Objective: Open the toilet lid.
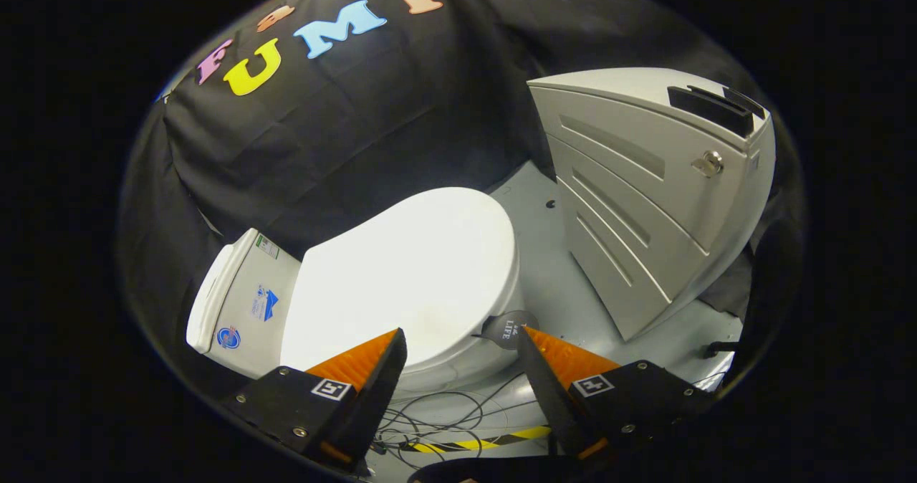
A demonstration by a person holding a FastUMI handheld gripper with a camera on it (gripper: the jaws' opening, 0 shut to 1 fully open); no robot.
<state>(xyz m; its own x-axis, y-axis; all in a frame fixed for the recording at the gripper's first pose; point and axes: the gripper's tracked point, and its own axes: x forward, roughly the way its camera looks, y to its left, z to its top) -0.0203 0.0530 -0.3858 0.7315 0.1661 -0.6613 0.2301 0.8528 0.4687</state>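
Booth w/ black cloth wall behind, pale grey floor below. White toilet sits on the floor, toilet lid down flat over the bowl, tank at its back end by the cloth. Grey drawer cabinet stands beside the toilet. Tongs spread wide apart, holding nothing, hovering over the lid's front edge. Loose cables and striped tape lie on the floor btw the fingers.
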